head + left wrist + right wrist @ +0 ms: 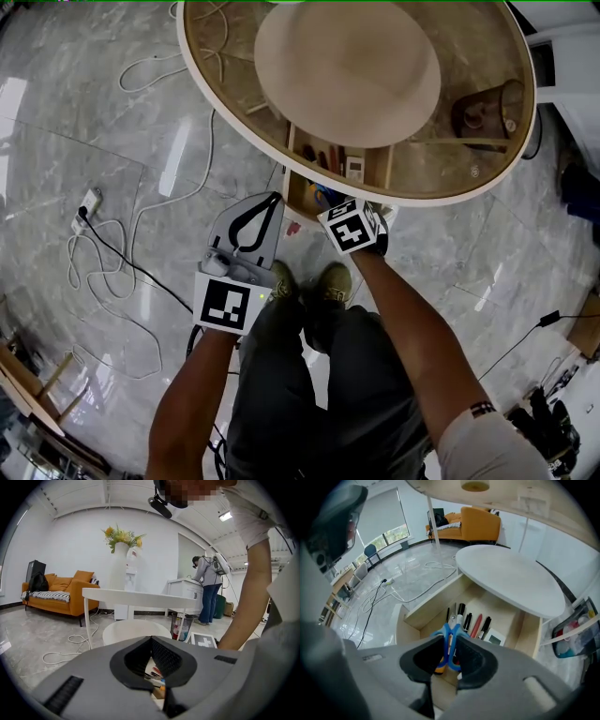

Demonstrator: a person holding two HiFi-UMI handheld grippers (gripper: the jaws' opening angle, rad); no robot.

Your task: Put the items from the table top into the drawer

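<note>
The drawer [298, 192] stands pulled out under the round table [211, 98]. My right gripper [328, 202] points down over the drawer, shut on blue-handled scissors [446, 631] whose handles sit between its pads. In the right gripper view, this gripper [450, 644] hangs above the drawer's wooden wall [436, 599], and several pens and markers [474, 623] and a small white device [494, 638] lie inside. My left gripper [276, 199] is held to the left of the drawer with its tips together and nothing in them. In its own view it [150, 639] faces the room.
Cables [112, 272] and a power strip [86, 208] lie on the marble floor at the left. The person's shoes [333, 281] stand close to the drawer. A brown object [487, 112] sits under the glass rim. A bin [576, 630] stands right of the drawer. An orange sofa [56, 592] and another person [206, 592] are far off.
</note>
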